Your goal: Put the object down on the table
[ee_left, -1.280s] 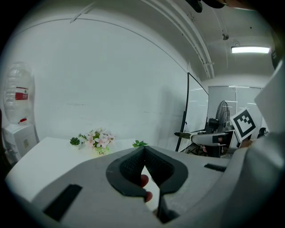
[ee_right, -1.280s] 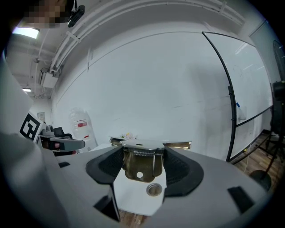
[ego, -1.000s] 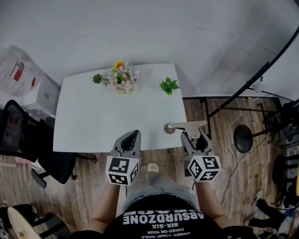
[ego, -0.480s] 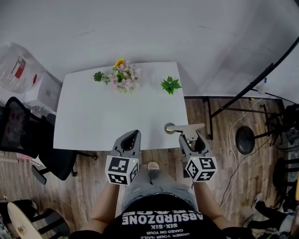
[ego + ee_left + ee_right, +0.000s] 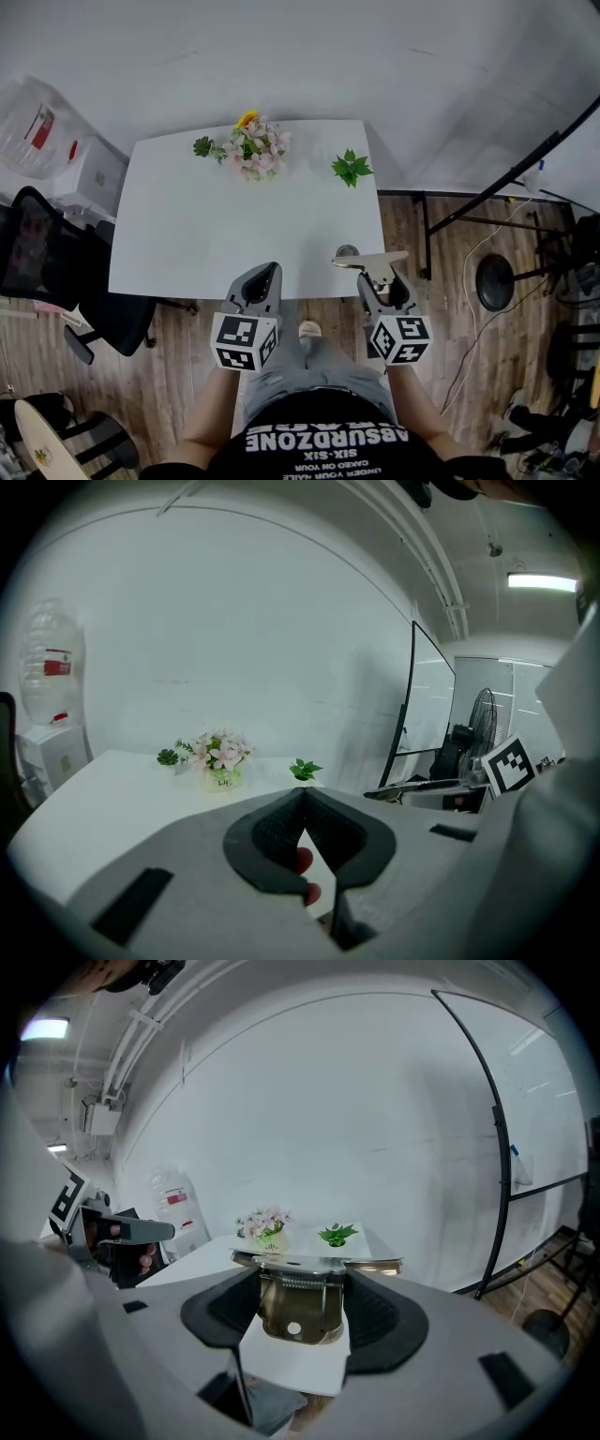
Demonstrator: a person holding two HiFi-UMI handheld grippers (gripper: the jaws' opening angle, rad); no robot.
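Note:
A metal spring clip hangs in the air over the front right corner of the white table. My right gripper is shut on it, holding it by its lower plate with the flat bar lying crosswise. My left gripper hovers at the table's front edge near the middle. Its jaws are shut with nothing between them. In the right gripper view, the left gripper shows at the left.
A pot of pink flowers and a small green plant stand at the table's far edge. A black office chair and a water jug are on the left. A black stand is on the right.
The right gripper with the clip has drifted slightly left and nearer to the table's front corner. The left gripper has stayed where it was.

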